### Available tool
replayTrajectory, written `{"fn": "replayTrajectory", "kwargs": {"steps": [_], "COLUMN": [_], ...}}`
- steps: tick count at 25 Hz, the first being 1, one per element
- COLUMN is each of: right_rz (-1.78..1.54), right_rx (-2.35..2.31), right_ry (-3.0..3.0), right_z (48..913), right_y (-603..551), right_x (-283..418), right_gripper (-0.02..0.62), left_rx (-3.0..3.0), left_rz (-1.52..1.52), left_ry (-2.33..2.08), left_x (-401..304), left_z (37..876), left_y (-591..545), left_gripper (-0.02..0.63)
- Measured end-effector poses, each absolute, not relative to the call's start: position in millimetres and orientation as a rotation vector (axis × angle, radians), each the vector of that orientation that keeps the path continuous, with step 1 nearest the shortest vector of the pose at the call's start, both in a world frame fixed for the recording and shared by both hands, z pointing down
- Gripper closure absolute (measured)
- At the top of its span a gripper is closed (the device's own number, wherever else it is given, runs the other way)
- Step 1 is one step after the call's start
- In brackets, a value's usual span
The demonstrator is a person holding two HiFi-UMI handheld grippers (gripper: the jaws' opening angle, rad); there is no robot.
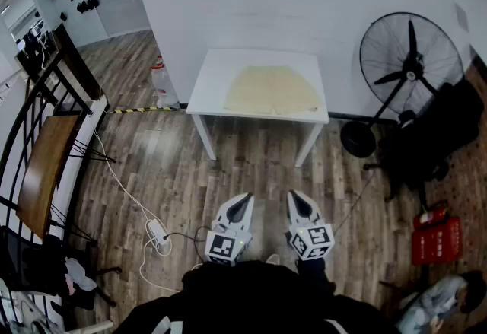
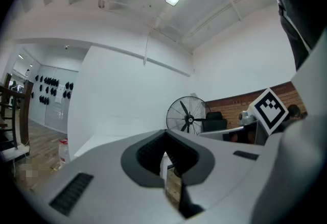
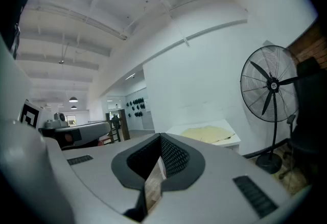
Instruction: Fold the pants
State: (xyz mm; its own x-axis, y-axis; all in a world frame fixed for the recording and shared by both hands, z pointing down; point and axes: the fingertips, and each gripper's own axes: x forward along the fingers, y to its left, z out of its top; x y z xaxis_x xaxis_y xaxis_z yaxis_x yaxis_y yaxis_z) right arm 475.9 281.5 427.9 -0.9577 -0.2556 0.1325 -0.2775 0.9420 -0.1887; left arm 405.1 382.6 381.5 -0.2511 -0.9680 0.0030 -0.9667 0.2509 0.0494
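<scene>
Pale yellow pants lie spread flat on a small white table against the white wall, a few steps ahead of me. In the right gripper view the pants show as a flat yellow patch on the table top. Both grippers are held low near my body, well short of the table. My left gripper is shut with nothing in it, its jaws meeting at a thin seam. My right gripper is shut as well and holds nothing.
A big black standing fan is right of the table, with a black chair and a red crate nearer me. A white power strip and cable lie on the wooden floor at left, beside a metal bed frame.
</scene>
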Motion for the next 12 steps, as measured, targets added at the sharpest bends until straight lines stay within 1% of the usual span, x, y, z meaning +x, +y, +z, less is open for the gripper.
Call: {"fn": "replayTrajectory", "kwargs": {"steps": [9,12], "right_rz": [0.344,0.328], "right_rx": [0.345,0.314], "right_ry": [-3.008,-3.021], "right_z": [421.0,413.8], "right_y": [252.3,238.1], "right_x": [480.8,484.1], "right_gripper": [0.594,0.594], "left_rx": [1.881,1.853], "left_rz": [-0.007,-0.031], "left_ry": [-2.458,-2.467], "left_x": [418.7,421.6], "left_z": [385.1,379.8], "left_y": [347.1,331.1], "left_gripper": [0.604,0.604]}}
